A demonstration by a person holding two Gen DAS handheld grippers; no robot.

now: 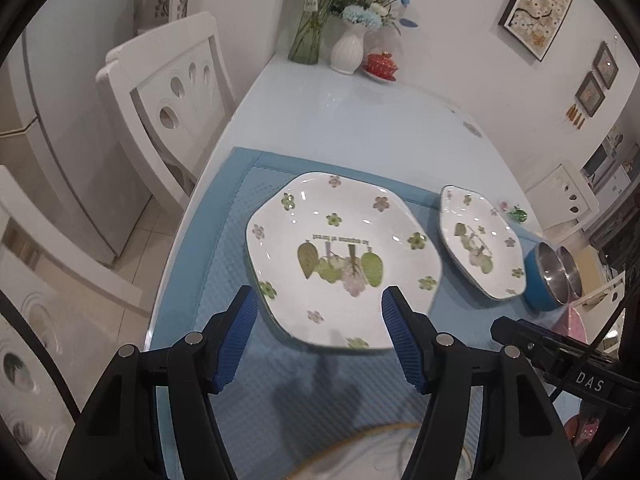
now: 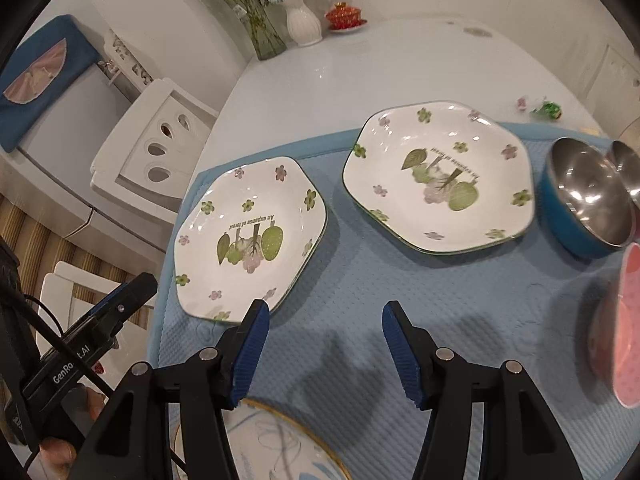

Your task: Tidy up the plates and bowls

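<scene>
Both claws hang over the blue mat (image 2: 360, 320) with nothing between the pads. Left gripper (image 1: 316, 312) is spread apart, its blue fingertips sitting on either side of the near edge of the left flowered plate (image 1: 340, 256), hovering above it, not pinching it as far as I can see. Right gripper (image 2: 324, 320) is spread too, over bare mat just below the gap between the two plates.

Plates: two white hexagon-ish ones with green leaves and little flowers, lying flat side by side on the mat, apart from each other. The second flowered plate (image 2: 438, 180) sits further right. Just beside it at the right end is a blue bowl with a steel inside (image 2: 586, 204), tilted, with another steel bowl (image 2: 626, 168) tucked right behind it. A pink dish (image 2: 628, 328) is blurry at the right edge. A gold-rimmed plate (image 2: 276, 444) peeks in at the near edge, under the grippers.

Vases with flowers (image 1: 348, 46) stand at the far end of the table.
</scene>
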